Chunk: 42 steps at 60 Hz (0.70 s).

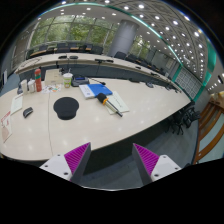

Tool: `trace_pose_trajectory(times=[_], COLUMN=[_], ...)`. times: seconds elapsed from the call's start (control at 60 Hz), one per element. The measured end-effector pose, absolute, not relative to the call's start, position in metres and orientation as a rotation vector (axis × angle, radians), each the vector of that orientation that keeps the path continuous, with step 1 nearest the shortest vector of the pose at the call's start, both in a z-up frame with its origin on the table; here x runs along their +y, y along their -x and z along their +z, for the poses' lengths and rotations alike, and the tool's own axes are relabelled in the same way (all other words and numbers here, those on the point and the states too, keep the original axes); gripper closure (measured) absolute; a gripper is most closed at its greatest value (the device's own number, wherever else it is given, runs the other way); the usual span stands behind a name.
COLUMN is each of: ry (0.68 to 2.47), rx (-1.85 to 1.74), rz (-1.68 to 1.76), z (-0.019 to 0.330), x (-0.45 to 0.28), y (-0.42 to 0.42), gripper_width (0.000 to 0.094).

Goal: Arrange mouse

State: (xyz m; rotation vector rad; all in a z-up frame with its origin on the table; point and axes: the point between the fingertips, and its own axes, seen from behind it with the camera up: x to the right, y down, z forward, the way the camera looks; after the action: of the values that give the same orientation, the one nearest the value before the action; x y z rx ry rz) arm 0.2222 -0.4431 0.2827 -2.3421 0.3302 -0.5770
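Note:
A small dark object that looks like the mouse (28, 112) lies on the pale table (100, 125), far ahead of the fingers and to their left. A round black pad (66, 107) lies to its right. My gripper (112, 158) is held high over the table's near edge and is open. Its magenta pads (77, 155) stand wide apart with nothing between them.
A blue book (97, 90) and white papers (116, 101) lie beyond the round pad. Bottles (38, 80) and a cup (67, 80) stand farther back on the left. Dark office chairs (185, 118) stand by the table's right side.

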Motion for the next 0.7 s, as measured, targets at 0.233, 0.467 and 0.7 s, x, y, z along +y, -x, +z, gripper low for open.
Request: trace_pose_trajectory(times=[0.233,0.467,0.7], ry=[2.357,2.330,2.254], rx=[0.344,0.291,0.177], rz=[-0.642,-0.484,-0.152], z=[0.241,0.162,0.081], x=[-0.407,-0.342,-0.246], y=[-0.187,-0.078,0.084], gripper_width=[0.0083,0.0084,0.0084])
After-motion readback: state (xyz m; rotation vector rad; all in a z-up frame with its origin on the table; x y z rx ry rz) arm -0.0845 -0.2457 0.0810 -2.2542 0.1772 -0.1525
